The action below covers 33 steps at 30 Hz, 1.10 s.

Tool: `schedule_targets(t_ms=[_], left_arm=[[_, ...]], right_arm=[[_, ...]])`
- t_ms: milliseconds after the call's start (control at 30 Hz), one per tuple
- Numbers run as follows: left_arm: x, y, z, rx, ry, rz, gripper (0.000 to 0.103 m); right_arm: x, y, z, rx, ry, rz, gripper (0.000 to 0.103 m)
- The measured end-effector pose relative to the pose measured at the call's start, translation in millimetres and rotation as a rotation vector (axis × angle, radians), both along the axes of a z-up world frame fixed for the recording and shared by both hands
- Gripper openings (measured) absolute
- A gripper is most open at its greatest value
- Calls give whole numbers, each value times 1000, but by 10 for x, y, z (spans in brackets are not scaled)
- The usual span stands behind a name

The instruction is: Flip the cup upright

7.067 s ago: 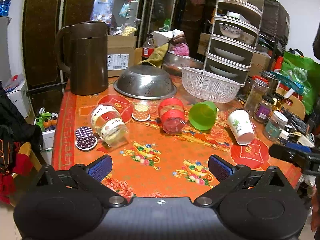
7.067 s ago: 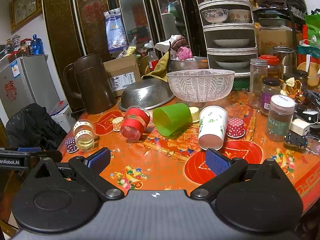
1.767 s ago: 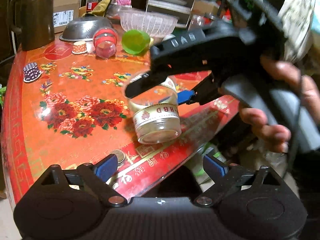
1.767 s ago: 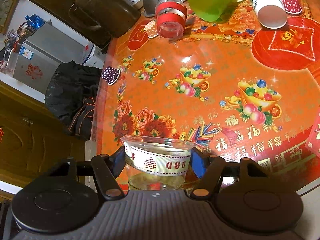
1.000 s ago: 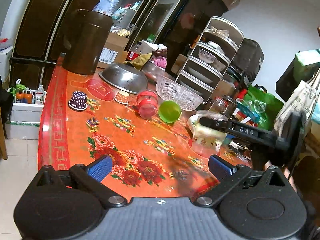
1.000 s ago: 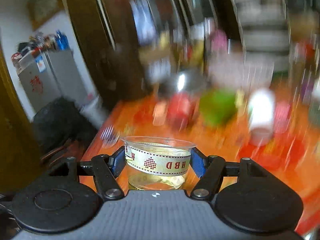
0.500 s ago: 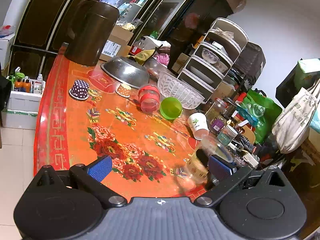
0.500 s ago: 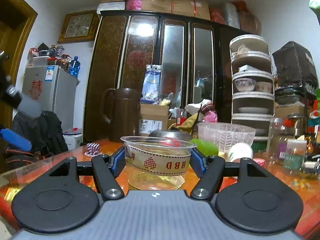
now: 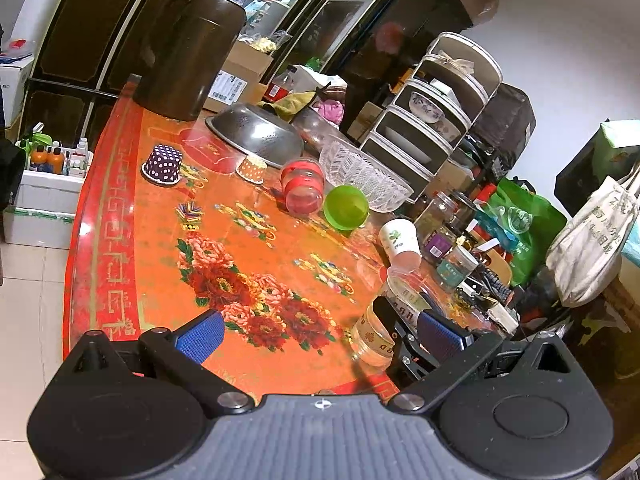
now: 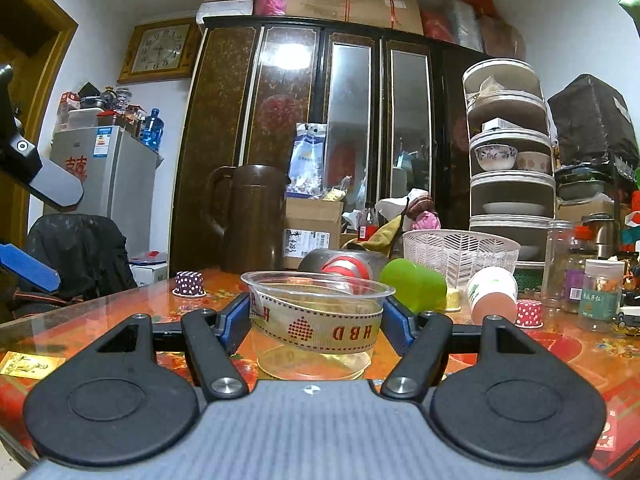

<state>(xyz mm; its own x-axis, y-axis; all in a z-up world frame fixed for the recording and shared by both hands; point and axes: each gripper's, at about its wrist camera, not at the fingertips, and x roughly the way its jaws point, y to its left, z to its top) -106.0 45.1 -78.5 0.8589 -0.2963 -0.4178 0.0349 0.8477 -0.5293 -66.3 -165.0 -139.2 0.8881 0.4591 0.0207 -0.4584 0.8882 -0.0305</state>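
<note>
Cup [image 10: 316,316] upright in right gripper [image 10: 316,322] (mouth up)

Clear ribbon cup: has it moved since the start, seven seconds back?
Yes. The clear ribbon cup then lay on its side near the purple dotted cup; now the right gripper holds it upright at the table's near edge.

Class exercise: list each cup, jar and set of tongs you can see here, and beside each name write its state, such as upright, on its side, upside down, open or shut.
Clear cup: upright, gripped.
Right tongs: shut on the clear cup.
Left tongs: open, holding nothing.
Red jar: on its side.
Green cup: on its side.
White paper cup: on its side.
Purple dotted cup: upside down.
</note>
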Motion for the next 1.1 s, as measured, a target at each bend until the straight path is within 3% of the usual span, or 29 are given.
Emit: schedule_targets(t_ms=[200,267,433,600,767,933,1100], left_arm=[[27,-49,-34,30,12,7,103],[39,-68,-46,66,13,31,103],[73,-125,-46,242,27,97,103],[75,-212,125,384,30,88,103],[-90,-383,464,416,-6,31,103],[-251,-597,682,405,-18,-12,103],[-258,-864,732,423,-43,-63,103]], right_arm=[[17,9,-12,-3,15,18,82],[12,-12,-7,2,28,18,91],[-99,-228,74,8,84,50,101],[-220,-513,476,-11,156,69,102],[-240,-696,1013,-44,395,-23,102],[-443,-881,1235,-20,442,-2,102],[-410,-983,1158,-4,486,-1,102]])
